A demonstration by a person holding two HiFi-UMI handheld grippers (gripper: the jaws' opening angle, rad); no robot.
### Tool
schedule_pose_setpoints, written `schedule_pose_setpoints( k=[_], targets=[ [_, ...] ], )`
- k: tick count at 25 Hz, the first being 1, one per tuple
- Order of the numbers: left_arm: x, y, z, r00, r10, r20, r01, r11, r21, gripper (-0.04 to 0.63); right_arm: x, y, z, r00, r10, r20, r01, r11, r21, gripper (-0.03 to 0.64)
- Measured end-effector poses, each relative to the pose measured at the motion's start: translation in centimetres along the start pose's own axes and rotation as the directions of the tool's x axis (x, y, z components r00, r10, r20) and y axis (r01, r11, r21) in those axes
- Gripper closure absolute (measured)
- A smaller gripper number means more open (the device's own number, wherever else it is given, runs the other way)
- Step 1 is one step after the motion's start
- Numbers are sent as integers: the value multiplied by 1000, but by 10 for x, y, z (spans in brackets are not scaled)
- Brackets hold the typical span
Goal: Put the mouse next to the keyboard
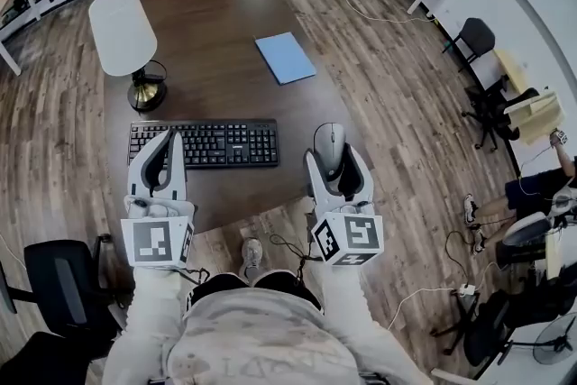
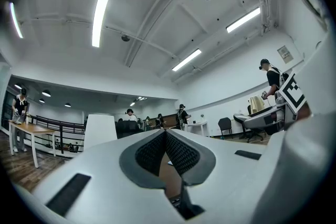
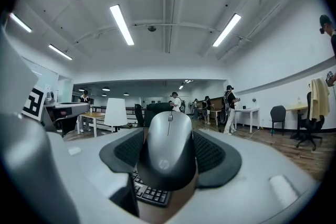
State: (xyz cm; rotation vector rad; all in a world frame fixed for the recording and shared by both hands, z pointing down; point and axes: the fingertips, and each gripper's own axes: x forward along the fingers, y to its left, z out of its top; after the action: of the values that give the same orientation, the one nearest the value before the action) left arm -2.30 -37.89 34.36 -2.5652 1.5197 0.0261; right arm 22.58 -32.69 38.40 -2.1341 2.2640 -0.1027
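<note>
While my right gripper (image 1: 335,162) is squeezing the mouse (image 3: 168,157), both dark pads are pressing on its sides, so the jaws are about halfway closed around it. The mouse is sitting right between my jaws w/ its wheel end pointing away from me. I can't tell if its bottom is touching the table (image 1: 216,59) or hanging just over it.

The keyboard (image 1: 225,144) is lying just to the left of these jaws, near but not touching. My left gripper (image 2: 166,132) is closed w/ nothing in it, tips pressed together, hovering over the keyboard's left end.

Things that could go wrong, I think:
- The mouse sides are round and smooth, so it could be slipping out if I'm squeezing too softly.
- If I'm opening while it's up in the air, it drops & bangs.
- My left-side jaw could bump the keyboard bc the gap is small.
- The table edge is close behind my jaws, so pulling back too far could tip it off.
</note>
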Motion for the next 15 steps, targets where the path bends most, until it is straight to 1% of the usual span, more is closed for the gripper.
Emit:
schedule_pose_setpoints(
  k=[7, 11, 15],
  targets=[
    [27, 2, -14, 999, 36, -31, -36, 999, -2, 592, 39, -21, -30, 996, 31, -86, -29, 999, 23, 313],
    [37, 2, -23, 997, 57, -53, -57, 998, -1, 591, 58, -32, -55, 988, 48, -146, -42, 998, 47, 314],
    [47, 1, -29, 994, 77, -77, -77, 997, 7, 592, 74, -42, -79, 977, 60, -205, -52, 998, 46, 314]
  ],
)
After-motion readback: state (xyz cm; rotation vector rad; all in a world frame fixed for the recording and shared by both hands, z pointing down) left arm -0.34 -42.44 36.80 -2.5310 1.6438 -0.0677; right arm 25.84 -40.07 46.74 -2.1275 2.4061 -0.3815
